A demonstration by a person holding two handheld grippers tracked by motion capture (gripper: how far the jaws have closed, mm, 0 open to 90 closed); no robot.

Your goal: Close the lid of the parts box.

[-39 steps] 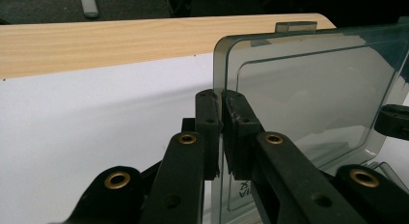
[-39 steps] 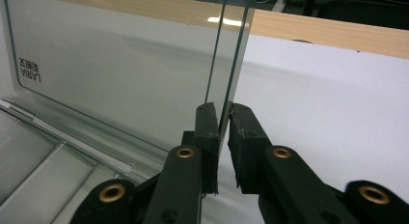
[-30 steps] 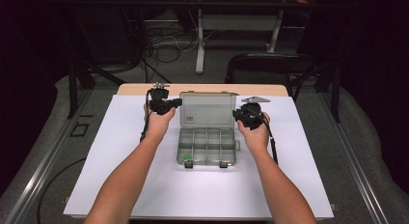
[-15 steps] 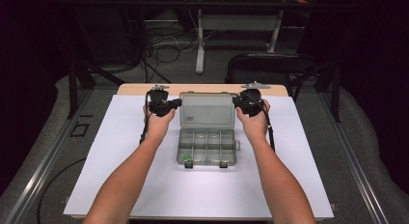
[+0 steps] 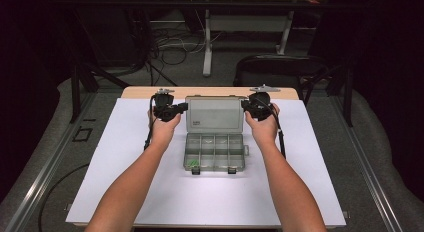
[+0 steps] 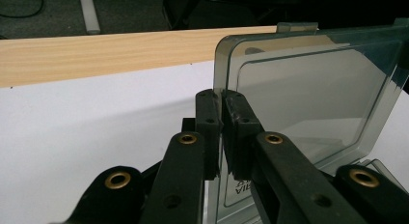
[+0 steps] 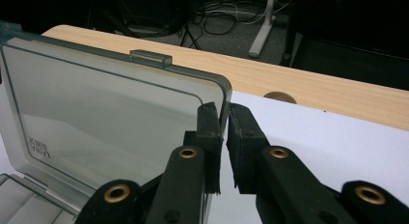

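light: bright on table | surroundings: dark | focus: sharp | shadows: soft

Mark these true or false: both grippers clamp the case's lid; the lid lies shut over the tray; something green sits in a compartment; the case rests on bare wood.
1. The left gripper and the right gripper each clamp a side edge of the clear grey plastic lid. True.
2. The lid lies shut. False: it stands raised over the compartmented tray.
3. Small green pieces sit in a near-left compartment. True.
4. The case rests on bare wood. False: it sits on the white sheet.
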